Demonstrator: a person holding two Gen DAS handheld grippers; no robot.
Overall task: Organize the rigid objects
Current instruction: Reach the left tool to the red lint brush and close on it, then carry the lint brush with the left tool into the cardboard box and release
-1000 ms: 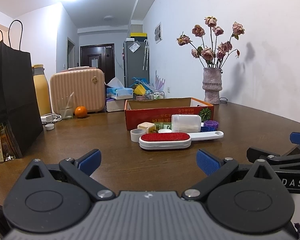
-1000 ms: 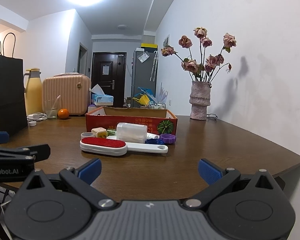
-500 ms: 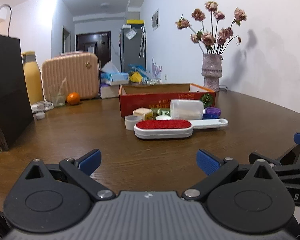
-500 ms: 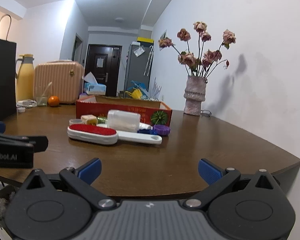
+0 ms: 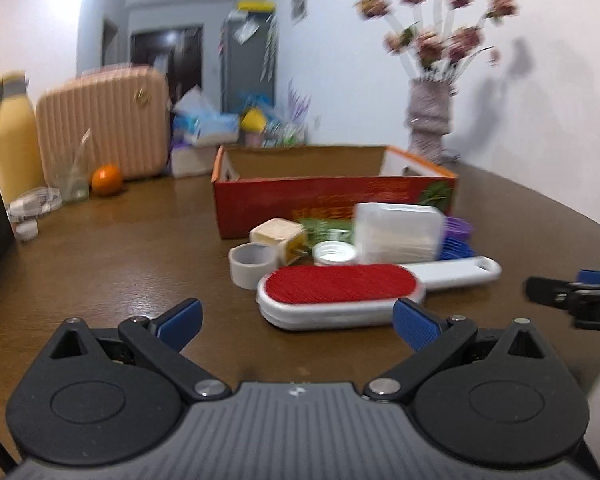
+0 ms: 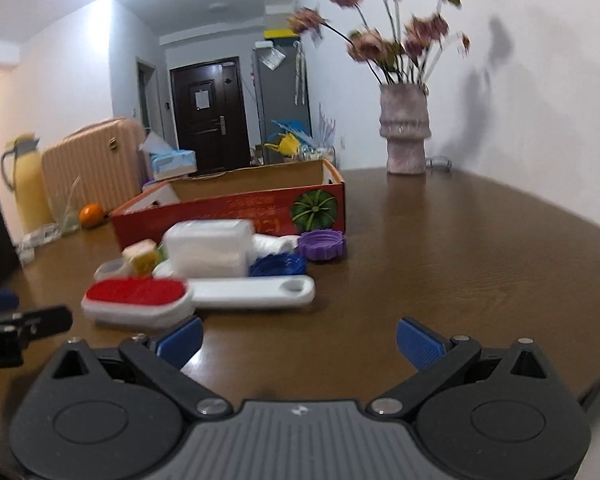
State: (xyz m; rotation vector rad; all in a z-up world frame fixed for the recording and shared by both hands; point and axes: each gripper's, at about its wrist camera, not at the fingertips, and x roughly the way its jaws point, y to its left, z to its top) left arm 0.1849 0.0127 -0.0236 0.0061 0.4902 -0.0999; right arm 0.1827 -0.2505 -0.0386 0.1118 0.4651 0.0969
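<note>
My left gripper [image 5: 296,316] hangs low over the brown bench [image 5: 120,264], its blue-tipped fingers [image 5: 180,318] spread wide with nothing between them. Just ahead lies a lint brush [image 5: 340,292] with a red pad and a white handle pointing right. Behind the brush sits a loose cluster: a roll of tape [image 5: 252,262], a cream block [image 5: 278,236], a white cap [image 5: 334,254], a clear plastic box [image 5: 400,232], then blue [image 5: 456,250] and purple lids [image 5: 458,227]. Behind those stands an open red cardboard box [image 5: 332,200].

My right gripper [image 6: 298,338] is also spread wide and empty, aimed at bare bench to the right of the brush handle [image 6: 256,290]. This view shows the purple lid [image 6: 322,244] whole, apart from the blue one [image 6: 278,266], and the pumpkin print on the red box's front. Only the left view shows the tape roll's open hole.

Each view catches the other gripper's tip at its edge. Both views are blurred.
</note>
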